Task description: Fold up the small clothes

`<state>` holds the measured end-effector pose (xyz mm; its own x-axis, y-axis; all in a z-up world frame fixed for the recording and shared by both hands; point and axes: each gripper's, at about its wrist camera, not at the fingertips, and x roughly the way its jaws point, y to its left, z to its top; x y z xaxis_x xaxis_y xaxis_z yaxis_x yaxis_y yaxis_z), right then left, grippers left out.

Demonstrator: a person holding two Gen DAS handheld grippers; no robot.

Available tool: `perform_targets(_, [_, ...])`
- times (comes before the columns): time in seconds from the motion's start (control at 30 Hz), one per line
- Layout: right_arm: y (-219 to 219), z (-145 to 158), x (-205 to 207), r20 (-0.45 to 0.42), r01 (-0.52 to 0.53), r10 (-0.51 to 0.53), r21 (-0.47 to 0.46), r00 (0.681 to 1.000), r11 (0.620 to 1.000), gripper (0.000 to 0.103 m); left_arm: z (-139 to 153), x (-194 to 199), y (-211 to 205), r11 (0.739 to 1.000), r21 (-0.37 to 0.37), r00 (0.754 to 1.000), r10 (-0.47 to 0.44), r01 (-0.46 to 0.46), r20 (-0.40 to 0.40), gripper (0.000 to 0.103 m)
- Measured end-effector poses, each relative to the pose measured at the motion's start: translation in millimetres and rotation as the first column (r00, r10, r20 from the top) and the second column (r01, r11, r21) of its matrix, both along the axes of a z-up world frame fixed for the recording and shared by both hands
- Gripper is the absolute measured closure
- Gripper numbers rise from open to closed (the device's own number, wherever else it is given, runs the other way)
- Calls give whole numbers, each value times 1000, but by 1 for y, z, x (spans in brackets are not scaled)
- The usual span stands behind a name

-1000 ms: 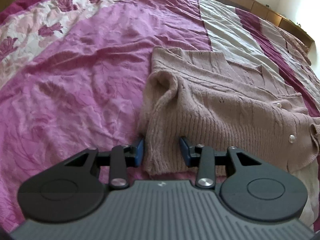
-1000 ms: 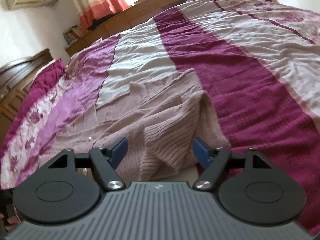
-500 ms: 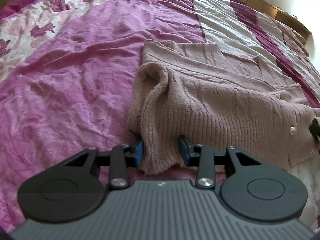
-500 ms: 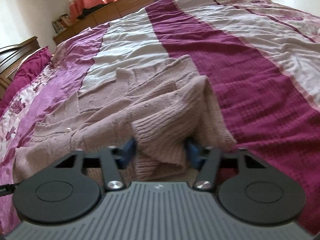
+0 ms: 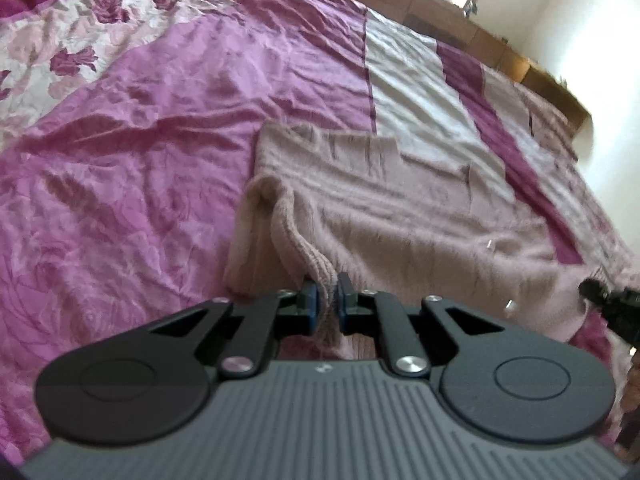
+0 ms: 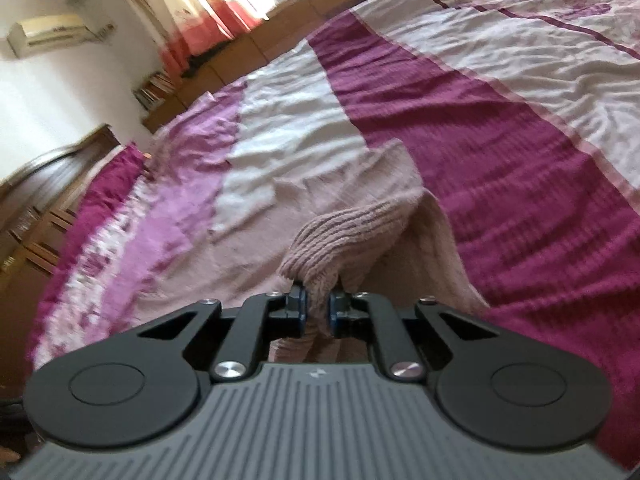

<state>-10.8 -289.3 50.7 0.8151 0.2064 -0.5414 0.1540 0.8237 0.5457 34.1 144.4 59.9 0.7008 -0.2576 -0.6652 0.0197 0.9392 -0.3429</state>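
Observation:
A dusty-pink knitted cardigan [image 5: 400, 216] with small pearly buttons lies spread on the bed. My left gripper [image 5: 325, 306] is shut on the ribbed hem at the garment's near left corner, and the knit bunches up between its blue pads. In the right wrist view the same cardigan [image 6: 280, 216] stretches away to the left. My right gripper [image 6: 317, 312] is shut on the ribbed hem at the near right corner, which stands lifted in a fold. The tip of the right gripper [image 5: 608, 300] shows at the right edge of the left wrist view.
The bed is covered by a bedspread with magenta [image 6: 460, 128] and cream [image 5: 416, 96] stripes and a floral band [image 5: 48, 52] on the left. A wooden headboard [image 5: 532, 68] and window lie beyond. Wooden furniture [image 6: 36, 208] stands left of the bed.
Both grippers have closed from open onto the cardigan's ribbed hem corners. The hem is now pinched and lifted slightly, and both views have tilted.

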Motion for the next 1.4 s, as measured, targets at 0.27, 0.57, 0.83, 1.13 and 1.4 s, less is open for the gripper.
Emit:
perform_targets(0.27, [-12,17,19,68,-7,0,105,998,994,93,34,16,-5,999,-46,994,31,-26,107,92])
perform_targets(0.57, [-24,28,57,119,10,-31,171,992,985,93,53,52,-10,996,-29,981,91,-88,172,92])
perform_targets(0.83, [-29,19,116,110,57,-81,211,991,976,93,48,112,-16,989,25,974,137,-144,179,92])
perform_targets(1.13, [-24,-33,178,-48,109,-104,112,993,988,82,-10,176,-31,968,203,988,134,-146,71,91])
perform_targets(1.4, [-25,-35,173,28,89,-91,57,995,994,36,-17,181,-27,968,230,995,89,-96,40,84])
